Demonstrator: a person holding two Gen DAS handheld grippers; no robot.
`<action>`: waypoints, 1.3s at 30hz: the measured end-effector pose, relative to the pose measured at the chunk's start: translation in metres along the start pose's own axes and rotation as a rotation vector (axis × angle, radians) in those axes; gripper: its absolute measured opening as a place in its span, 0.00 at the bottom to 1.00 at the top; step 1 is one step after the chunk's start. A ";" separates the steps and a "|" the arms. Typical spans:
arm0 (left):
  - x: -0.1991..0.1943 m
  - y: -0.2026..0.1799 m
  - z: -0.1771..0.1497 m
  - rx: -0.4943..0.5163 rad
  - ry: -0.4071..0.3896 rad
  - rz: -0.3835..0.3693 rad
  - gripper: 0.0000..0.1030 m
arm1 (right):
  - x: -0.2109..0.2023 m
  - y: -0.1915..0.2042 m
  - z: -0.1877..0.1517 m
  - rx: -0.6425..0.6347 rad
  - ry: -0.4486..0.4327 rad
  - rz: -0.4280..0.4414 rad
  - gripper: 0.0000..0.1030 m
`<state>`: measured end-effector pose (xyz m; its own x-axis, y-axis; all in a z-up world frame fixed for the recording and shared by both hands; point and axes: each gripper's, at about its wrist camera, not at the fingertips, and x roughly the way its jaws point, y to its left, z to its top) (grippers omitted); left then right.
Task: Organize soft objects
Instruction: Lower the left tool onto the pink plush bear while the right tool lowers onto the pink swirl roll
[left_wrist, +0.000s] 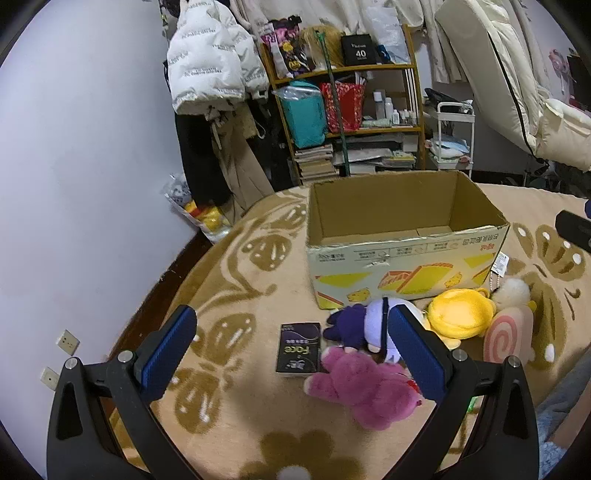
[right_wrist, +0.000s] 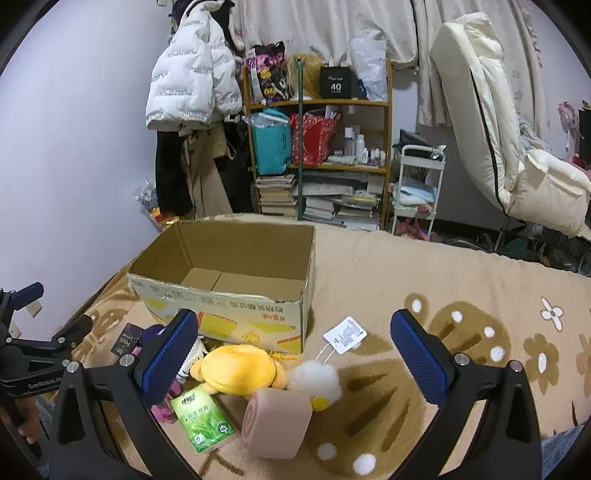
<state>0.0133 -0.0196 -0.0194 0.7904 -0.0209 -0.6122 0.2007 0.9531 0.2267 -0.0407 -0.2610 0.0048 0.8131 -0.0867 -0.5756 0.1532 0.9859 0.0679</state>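
Left gripper (left_wrist: 291, 349) and right gripper (right_wrist: 293, 354), both spread wide and empty, hover over plush toys heaped lower centre before an empty cardboard box (left_wrist: 399, 254).
The pink plush (left_wrist: 362, 387) looks light, squashy; pinch its body.

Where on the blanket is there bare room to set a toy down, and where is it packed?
Free: the blanket right of the cardboard box in the right wrist view, and the stretch left of the black packet toward the wall. The box floor is bare too. Crowded: in front of the box, where yellow plush, pink roll, green tissue pack and pink plush bunch together.
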 end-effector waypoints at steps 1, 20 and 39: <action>0.003 -0.002 0.001 -0.001 0.011 -0.007 0.99 | 0.001 0.002 0.002 -0.002 0.011 0.000 1.00; 0.077 -0.016 -0.014 -0.059 0.357 -0.137 0.99 | 0.068 -0.014 -0.022 0.147 0.391 0.075 1.00; 0.125 -0.034 -0.038 -0.024 0.553 -0.208 0.99 | 0.102 -0.012 -0.046 0.183 0.596 0.158 0.84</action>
<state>0.0829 -0.0431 -0.1326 0.3157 -0.0537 -0.9473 0.3011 0.9525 0.0464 0.0142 -0.2747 -0.0922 0.3897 0.2044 -0.8980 0.1933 0.9352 0.2968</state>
